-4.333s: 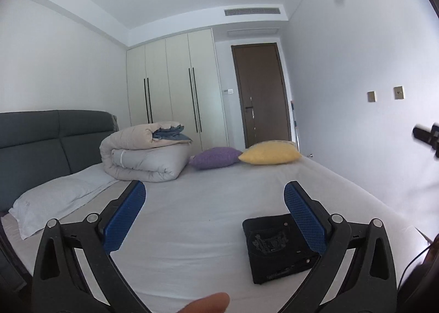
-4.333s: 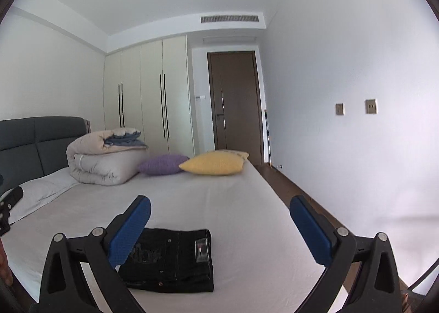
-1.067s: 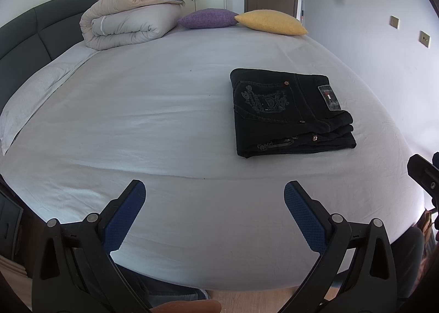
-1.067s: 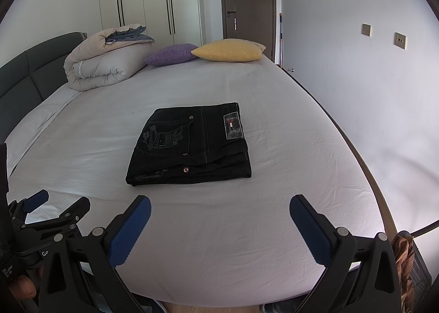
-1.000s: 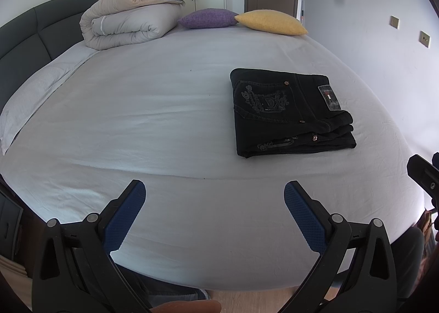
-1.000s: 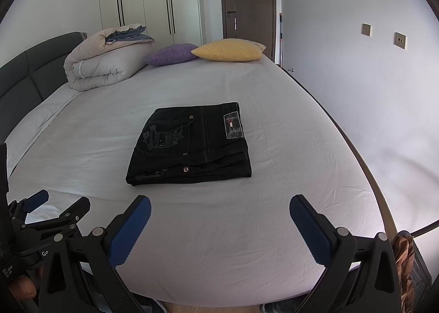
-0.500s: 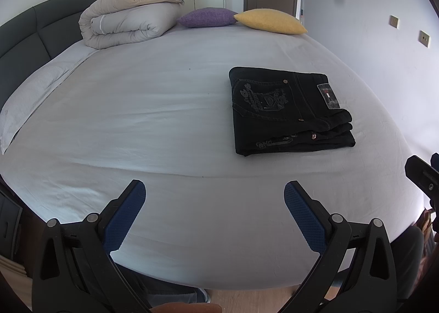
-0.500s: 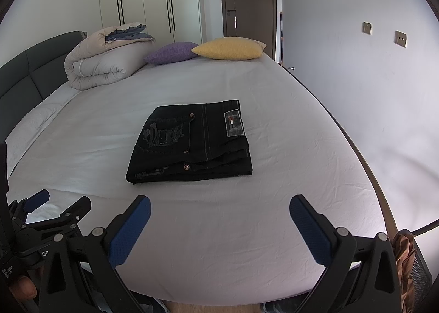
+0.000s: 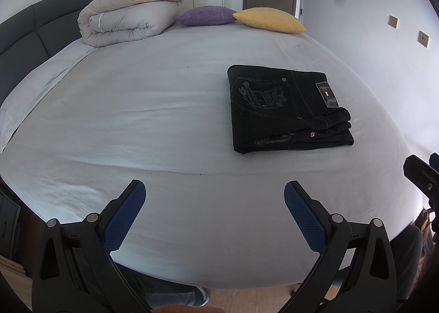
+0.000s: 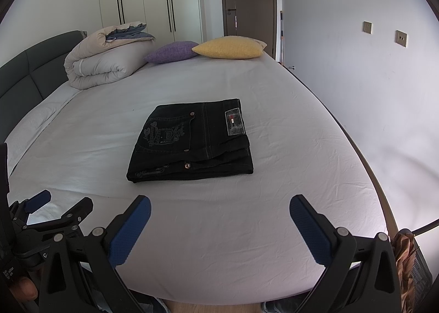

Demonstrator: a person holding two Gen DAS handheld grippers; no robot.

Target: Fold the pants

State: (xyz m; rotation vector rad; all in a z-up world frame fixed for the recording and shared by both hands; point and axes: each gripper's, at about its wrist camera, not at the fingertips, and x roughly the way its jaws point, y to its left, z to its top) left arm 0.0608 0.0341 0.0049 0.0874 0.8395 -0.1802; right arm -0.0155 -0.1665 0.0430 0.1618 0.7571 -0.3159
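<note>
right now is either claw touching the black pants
No, the black pants lie folded on the bed, with both open claws short of them.

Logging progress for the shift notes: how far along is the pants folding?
It looks done: the black pants lie in a compact, layered rectangle on the bed. Nothing is in hand; the left tongs and right tongs are open, hanging short of the pants. No fold seems left.

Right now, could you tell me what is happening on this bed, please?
A person holds a two-finger gripper in each hand at the bed's near edge. The left gripper and right gripper are both open and hold nothing. The black pants lie on the white sheet, folded into a compact rectangle, apart from both grippers. Beyond them sit a rolled duvet, a purple pillow and a yellow pillow.
</note>
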